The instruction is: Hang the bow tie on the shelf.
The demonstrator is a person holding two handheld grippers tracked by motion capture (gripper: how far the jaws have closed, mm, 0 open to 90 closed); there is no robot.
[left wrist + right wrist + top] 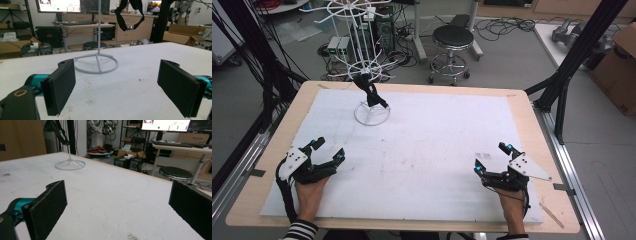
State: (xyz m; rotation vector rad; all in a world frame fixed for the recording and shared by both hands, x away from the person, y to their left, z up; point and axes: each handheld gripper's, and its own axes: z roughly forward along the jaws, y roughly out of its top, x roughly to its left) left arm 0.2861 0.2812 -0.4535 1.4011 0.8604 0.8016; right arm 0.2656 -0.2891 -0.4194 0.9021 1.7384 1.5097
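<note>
White sheet (422,150) over the wooden table (532,120); one wire stand (371,107) far ahead of my two grippers. Left gripper (328,150) and right gripper (492,157) both spread wide, empty. One black strap (130,15) hangs on the stand; the left gripper view shows its loop close up.

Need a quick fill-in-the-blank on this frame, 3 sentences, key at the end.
1. The black strap hangs from the white wire ____.
2. Both the left gripper and the right gripper have their jaws ____.
3. The rack's ring base stands on the white mat, nearer the ____ gripper.

Missing words: rack; open; left
</note>
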